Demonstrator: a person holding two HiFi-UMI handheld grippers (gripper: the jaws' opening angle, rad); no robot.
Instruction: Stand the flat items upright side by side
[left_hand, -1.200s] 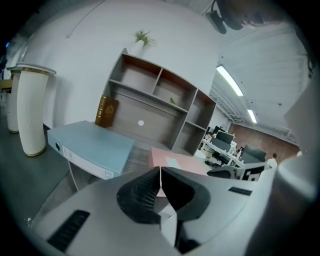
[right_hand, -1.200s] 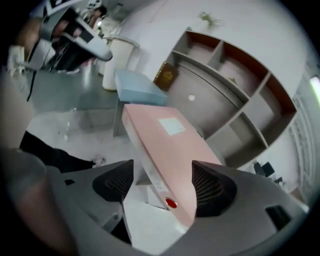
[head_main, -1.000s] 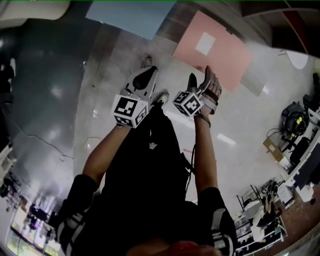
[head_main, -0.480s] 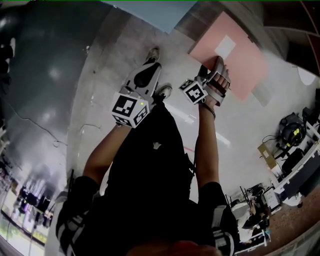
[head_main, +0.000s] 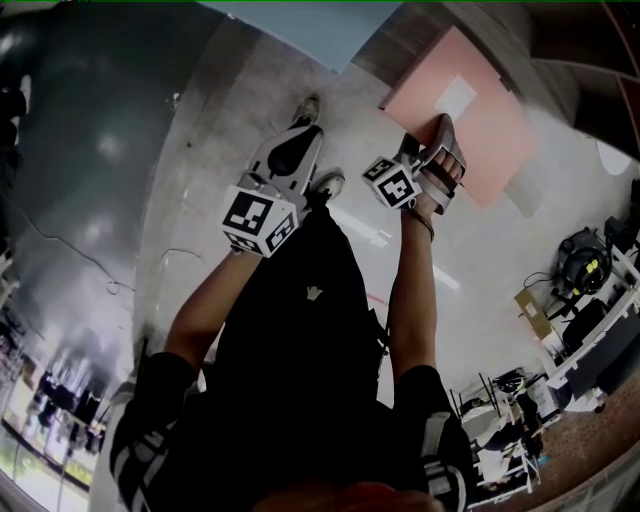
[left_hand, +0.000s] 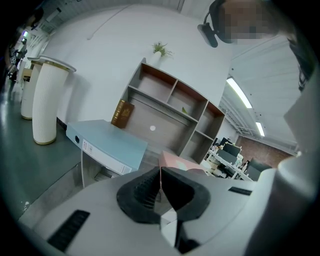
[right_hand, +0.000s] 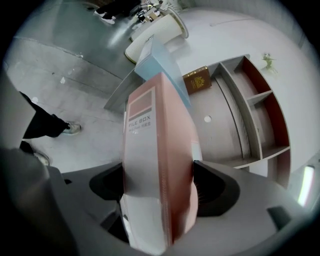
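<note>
A pink file box lies flat on a low grey table, with a light blue file box lying flat beyond it. My right gripper is at the pink box's near edge. In the right gripper view the pink box's spine stands between the wide jaws of the right gripper. Those jaws have just been opening, and I see no firm press on the box. My left gripper hovers to the left, shut and empty. The left gripper faces the blue box and the pink box.
A grey shelf unit stands behind the table with a brown book in it and a small plant on top. A tall white ribbed cylinder stands at the left. Desks and equipment fill the right side.
My right gripper has moved forward to the pink file box, and its jaws now straddle the box's near edge. The left gripper has shifted only slightly.
</note>
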